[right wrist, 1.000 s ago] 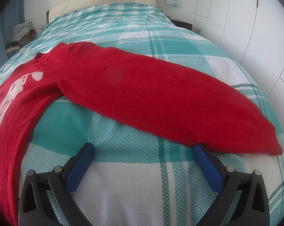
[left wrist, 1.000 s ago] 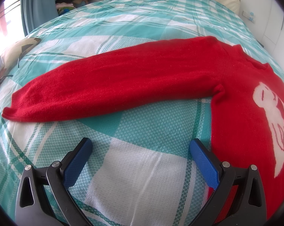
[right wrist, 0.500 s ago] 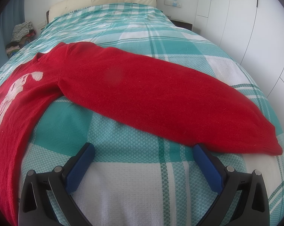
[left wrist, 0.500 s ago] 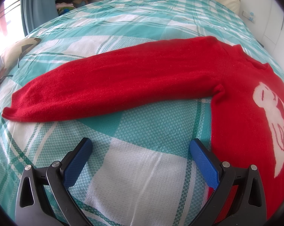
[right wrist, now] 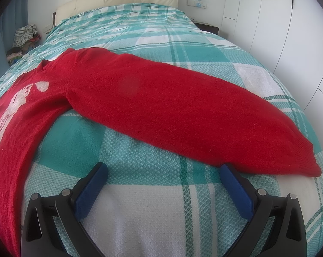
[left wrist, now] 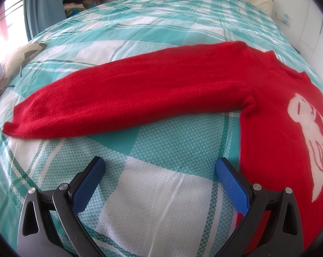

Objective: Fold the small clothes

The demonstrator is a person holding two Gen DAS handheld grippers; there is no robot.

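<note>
Lying spread flat on the teal plaid bed cover (left wrist: 161, 192), sleeves stretched outward: a red sweater (left wrist: 161, 90) with a white motif. Hovering just short of the sweater's near edge, fingers gaping wide and gripping nothing: the left gripper (left wrist: 159, 167); likewise the right gripper (right wrist: 162, 171), its blue pad (right wrist: 234, 182) nearly touching the sweater's cuff.

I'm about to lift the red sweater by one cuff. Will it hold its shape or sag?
The red sweater is likely to sag: it is a soft knit lying limp on the bedspread. Its fuzzy surface probably grips rather than slips. The long sleeve would likely trail and drag the body.
</note>
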